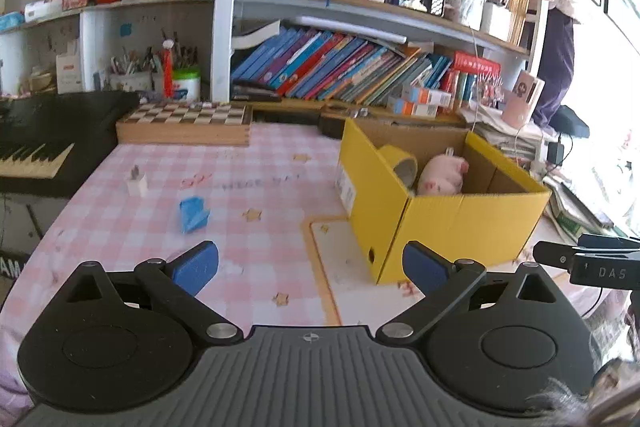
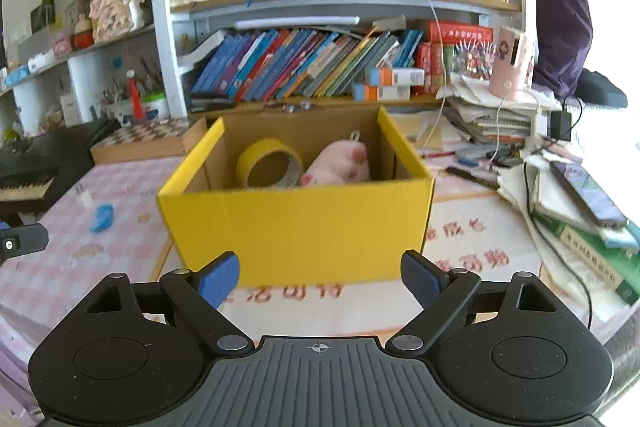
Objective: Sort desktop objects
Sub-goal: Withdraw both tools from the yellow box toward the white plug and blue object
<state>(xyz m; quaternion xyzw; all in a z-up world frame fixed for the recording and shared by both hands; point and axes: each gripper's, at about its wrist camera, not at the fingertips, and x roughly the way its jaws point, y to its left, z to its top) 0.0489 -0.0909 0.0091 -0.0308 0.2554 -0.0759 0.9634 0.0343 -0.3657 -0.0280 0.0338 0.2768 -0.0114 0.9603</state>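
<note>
Both grippers hang empty, jaws spread wide, over the pink checked tablecloth (image 1: 120,227). The yellow box (image 2: 304,227) already holds a tape roll (image 2: 268,163) and plush pig (image 2: 340,163). A crumpled blue object (image 1: 194,213) lies ahead-left of the left gripper (image 1: 310,265), clearly the nearer; the right gripper (image 2: 320,277) faces the box.

On the table (image 1: 260,163): box (image 1: 460,223) at right, eraser (image 1: 194,213) and plug (image 1: 137,183) well apart to its left, plug behind eraser. In the box: tape (image 2: 268,163) at left, plush (image 2: 340,163) just beside it at right. Behind, chessboard (image 1: 184,123) at table's back edge; keyboard (image 1: 36,147) at far left; bookshelf (image 1: 340,67) behind the box.
</note>
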